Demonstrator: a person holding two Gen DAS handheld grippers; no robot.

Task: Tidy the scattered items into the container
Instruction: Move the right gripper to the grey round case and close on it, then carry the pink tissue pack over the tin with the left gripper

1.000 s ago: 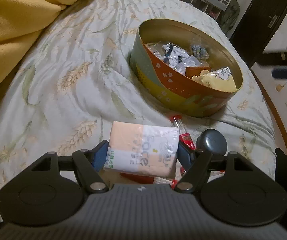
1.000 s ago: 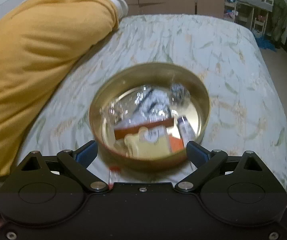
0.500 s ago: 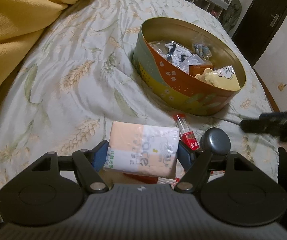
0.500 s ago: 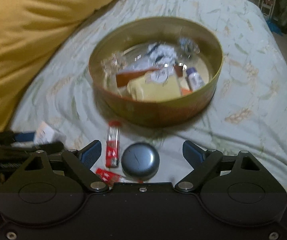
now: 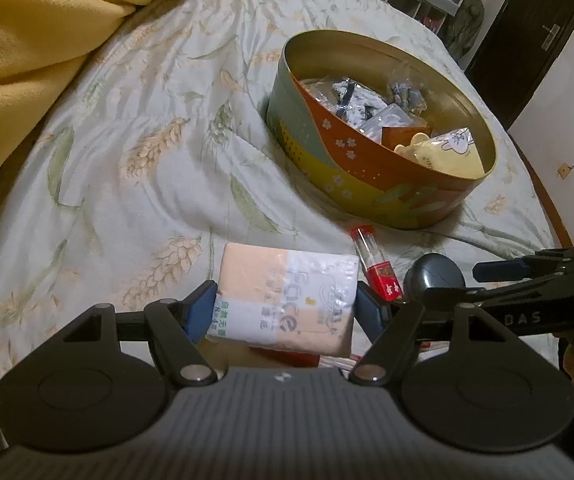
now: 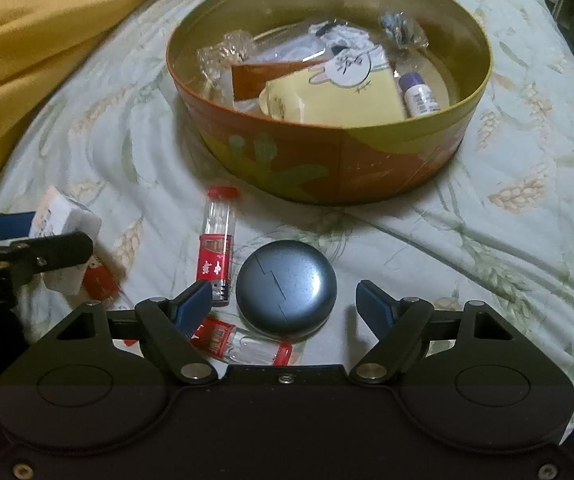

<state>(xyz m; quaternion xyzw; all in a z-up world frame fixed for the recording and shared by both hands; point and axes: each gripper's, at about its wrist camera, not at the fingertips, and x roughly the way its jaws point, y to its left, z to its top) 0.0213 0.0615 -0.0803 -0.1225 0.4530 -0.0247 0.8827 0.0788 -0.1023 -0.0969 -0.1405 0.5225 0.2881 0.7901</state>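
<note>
My left gripper (image 5: 285, 312) is shut on a tissue pack (image 5: 287, 300), peach and white, held just above the bed. The round tin (image 5: 367, 184) with an orange and green wall sits beyond it and holds several small packets. My right gripper (image 6: 285, 306) is open, its fingers either side of a round grey case (image 6: 286, 288) on the bed, which also shows in the left wrist view (image 5: 433, 280). A clear red-capped tube (image 6: 218, 240) lies left of the case, another tube (image 6: 243, 346) lies under the right gripper. The tin (image 6: 327, 168) is just ahead.
A yellow blanket (image 5: 27, 60) is heaped along the left side of the floral bedsheet (image 5: 147, 152). The left gripper with the tissue pack (image 6: 67, 224) shows at the left of the right wrist view. The bed edge drops off on the right.
My right gripper has come down and back from above the tin to the grey case on the bed. My left gripper has kept the tissue pack and hardly moved.
</note>
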